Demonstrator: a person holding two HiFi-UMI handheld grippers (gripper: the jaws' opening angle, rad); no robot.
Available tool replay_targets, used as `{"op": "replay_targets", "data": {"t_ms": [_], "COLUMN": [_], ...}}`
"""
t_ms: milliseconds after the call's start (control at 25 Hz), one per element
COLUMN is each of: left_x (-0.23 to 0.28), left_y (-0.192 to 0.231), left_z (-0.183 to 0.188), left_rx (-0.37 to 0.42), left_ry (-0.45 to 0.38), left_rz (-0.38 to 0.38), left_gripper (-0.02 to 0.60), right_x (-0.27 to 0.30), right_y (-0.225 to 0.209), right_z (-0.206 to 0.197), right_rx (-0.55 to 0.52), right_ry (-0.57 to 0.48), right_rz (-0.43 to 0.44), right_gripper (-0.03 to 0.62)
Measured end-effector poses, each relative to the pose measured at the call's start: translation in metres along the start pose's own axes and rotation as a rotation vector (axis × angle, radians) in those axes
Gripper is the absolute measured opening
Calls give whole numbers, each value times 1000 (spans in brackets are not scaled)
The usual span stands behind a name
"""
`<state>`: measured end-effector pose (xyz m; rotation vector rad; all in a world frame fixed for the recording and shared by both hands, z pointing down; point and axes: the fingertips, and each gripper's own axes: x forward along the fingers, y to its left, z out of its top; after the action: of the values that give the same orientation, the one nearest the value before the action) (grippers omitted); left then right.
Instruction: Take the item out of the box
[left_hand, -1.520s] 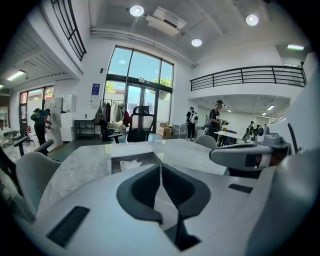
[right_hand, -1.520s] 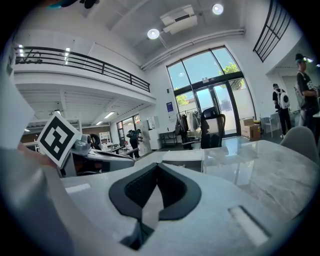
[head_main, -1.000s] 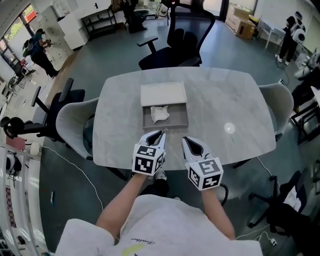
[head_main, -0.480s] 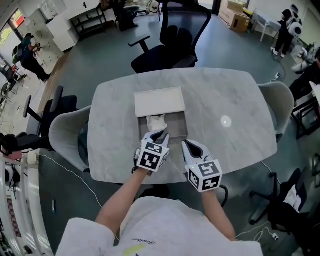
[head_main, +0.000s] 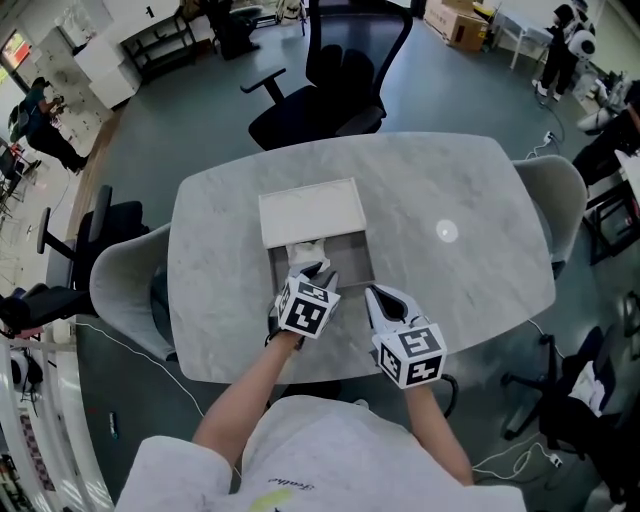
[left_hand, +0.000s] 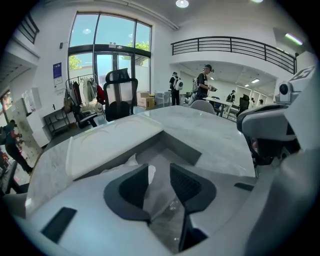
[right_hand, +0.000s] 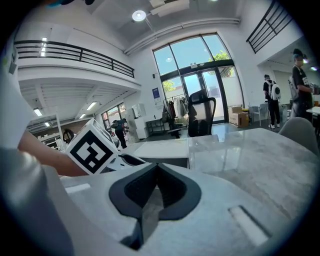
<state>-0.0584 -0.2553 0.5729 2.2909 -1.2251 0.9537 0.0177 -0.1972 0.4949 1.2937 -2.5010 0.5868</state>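
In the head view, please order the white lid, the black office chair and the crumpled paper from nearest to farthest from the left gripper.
1. Crumpled paper: in the box, just ahead of the left gripper, whose opening jaws grip nothing.
2. White lid: at the box's far side.
3. Black office chair: beyond the table's far edge.

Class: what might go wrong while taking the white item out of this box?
The left tongs are opening with only the edge of the white item between them: a thin pinch may slip. The item lies by the lid, so it might snag. The right tongs, shut, don't steady the box; it may shift.
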Motion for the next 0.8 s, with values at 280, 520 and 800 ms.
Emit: {"op": "replay_targets", "data": {"t_ms": [280, 520, 800], "left_x": [22, 35, 43], "left_y": [9, 7, 15], "left_z": [1, -11, -21], "left_rx": [45, 90, 111], "left_ry": [46, 125, 173], "left_rz": [20, 10, 37], "left_gripper": [126, 127, 126], "right_x": [6, 7, 10], "right_y": [-9, -13, -19], "right_z": [-4, -4, -3], "right_rx": [21, 31, 46], "right_ry": [17, 18, 15], "right_rz": [-25, -42, -60], "right_gripper": [3, 3, 3]}}
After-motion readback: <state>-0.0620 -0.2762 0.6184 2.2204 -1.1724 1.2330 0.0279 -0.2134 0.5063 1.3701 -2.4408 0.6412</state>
